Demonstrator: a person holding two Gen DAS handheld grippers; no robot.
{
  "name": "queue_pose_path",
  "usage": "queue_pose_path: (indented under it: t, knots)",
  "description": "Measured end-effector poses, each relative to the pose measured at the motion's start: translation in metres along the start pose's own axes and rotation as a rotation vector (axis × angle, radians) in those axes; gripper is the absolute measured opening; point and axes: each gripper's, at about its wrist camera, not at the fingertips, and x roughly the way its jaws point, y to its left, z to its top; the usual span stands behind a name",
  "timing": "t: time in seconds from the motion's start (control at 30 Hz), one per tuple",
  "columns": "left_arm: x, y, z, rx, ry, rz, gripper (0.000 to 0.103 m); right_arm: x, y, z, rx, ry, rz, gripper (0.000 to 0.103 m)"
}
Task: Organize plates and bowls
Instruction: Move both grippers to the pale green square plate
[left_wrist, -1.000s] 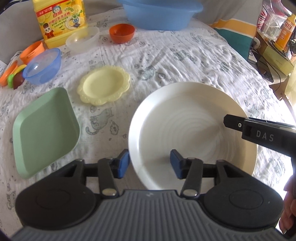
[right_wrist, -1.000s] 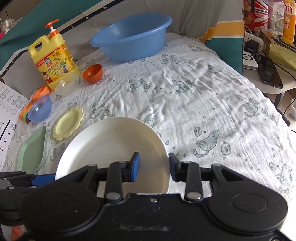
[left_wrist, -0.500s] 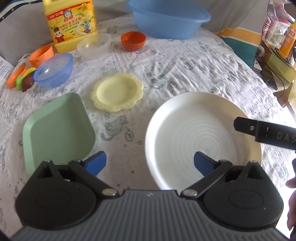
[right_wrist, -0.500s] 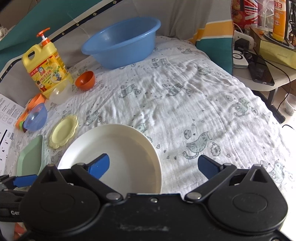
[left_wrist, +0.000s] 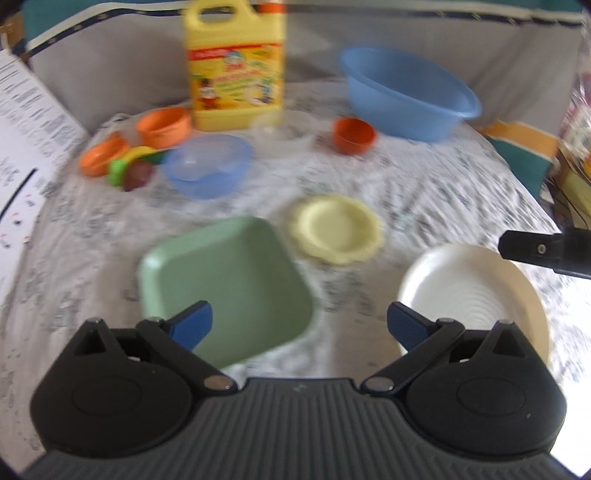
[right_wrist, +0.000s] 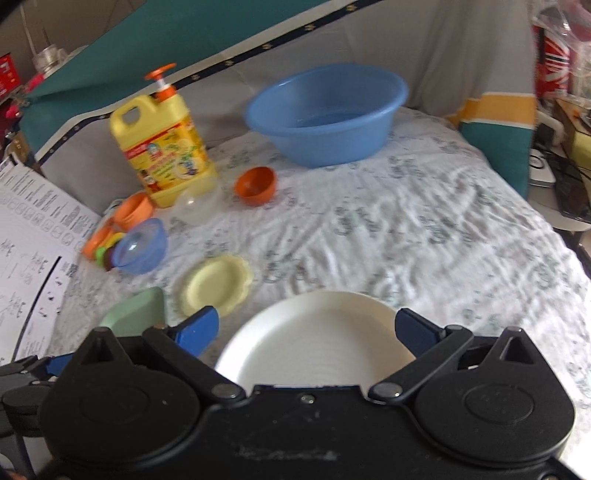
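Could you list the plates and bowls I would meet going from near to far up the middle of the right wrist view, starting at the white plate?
white plate → yellow scalloped plate → small orange bowl → big blue basin.

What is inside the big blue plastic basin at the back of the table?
The big blue plastic basin shows only its own bare blue inner wall and part of its floor; its near wall hides the rest of the floor.
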Motion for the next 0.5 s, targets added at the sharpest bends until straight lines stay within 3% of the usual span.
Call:
queue_pose_path:
  t: [0.33,0.5]
  knots:
    - [0.004,0.108,-0.006,-0.190,0.006,0.091,0.103,0.041,0.087,0.006,-0.083,0.112,0.128,0.103]
    - [0.016,0.128,-0.015,-0.214,0.033,0.107,0.103,0.064,0.116,-0.001,-0.097,0.177,0.148,0.098]
